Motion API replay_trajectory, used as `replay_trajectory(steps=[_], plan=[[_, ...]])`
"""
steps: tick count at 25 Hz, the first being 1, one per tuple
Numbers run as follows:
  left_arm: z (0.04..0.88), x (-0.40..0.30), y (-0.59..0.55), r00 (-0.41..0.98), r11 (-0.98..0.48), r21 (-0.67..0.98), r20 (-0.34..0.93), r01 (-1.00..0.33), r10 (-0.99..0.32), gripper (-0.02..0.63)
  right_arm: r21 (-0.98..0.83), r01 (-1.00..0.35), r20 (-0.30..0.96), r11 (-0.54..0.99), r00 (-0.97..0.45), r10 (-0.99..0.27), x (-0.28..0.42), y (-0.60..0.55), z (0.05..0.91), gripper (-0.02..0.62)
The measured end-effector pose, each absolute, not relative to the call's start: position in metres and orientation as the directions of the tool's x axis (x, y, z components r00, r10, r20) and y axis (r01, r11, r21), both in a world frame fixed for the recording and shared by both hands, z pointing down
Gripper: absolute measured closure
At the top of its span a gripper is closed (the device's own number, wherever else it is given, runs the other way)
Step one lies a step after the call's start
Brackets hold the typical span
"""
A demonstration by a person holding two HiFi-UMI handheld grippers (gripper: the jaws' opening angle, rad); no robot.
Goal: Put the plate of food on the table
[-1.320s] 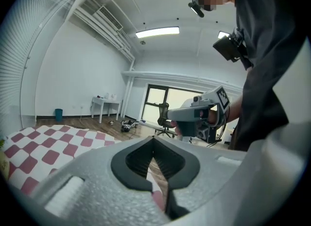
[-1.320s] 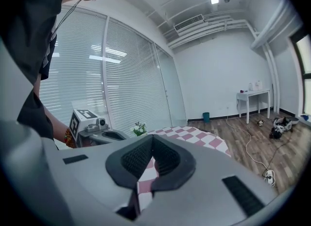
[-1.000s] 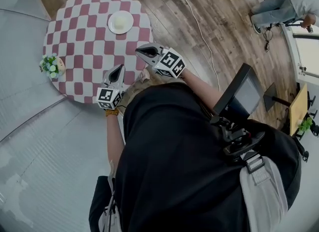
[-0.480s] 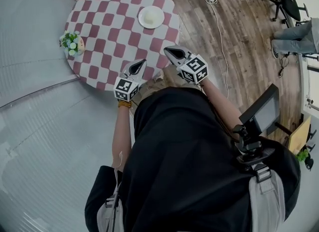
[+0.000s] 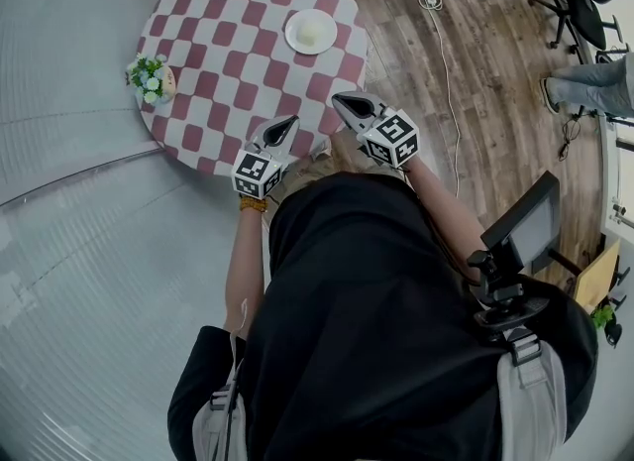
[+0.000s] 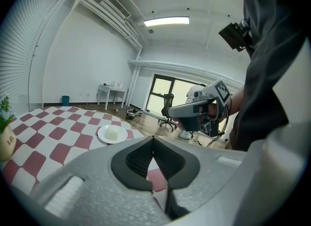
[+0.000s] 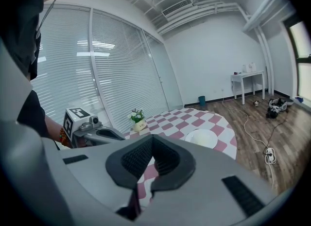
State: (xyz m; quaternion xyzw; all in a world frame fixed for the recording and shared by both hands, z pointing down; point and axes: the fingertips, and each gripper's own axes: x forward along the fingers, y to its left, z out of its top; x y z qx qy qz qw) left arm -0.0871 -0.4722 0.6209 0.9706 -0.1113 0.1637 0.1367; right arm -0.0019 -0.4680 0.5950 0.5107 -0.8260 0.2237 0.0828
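— Where's the plate?
— On the checked tabletop, toward its 2 o'clock edge, with a pale lump of food in the middle. Nothing is touching it.
— And the left tool?
— Jaws together, nothing between them. It hangs over the tabletop's 5 o'clock rim, pointing toward the plate.
— The right tool?
— Also closed and empty, at the 4 o'clock edge, beside the left one and well apart from the plate.
— Anything else up there?
— A small pot of flowers at the 9 o'clock edge, far across from the plate. A cable runs over the wooden floor past 3 o'clock
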Motion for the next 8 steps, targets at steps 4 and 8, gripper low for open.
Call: replay_trajectory(steps=[4,8], plan=[[0.6219,-0.0896,-0.4739,0.92,-0.936,0.232,0.352,-0.265,-0.173,0.603,-0.285,-0.881,0.367,0.379,-0.465,-0.806,-0.0026,-0.4685,0.5957,0.586],[0.6236,-0.0896,-0.4782,0.92,-0.935,0.236,0.353,-0.266,-0.173,0.603,-0.284,-0.882,0.368,0.377,-0.463,-0.806,-0.0021,-0.4714,0.5959,0.586]])
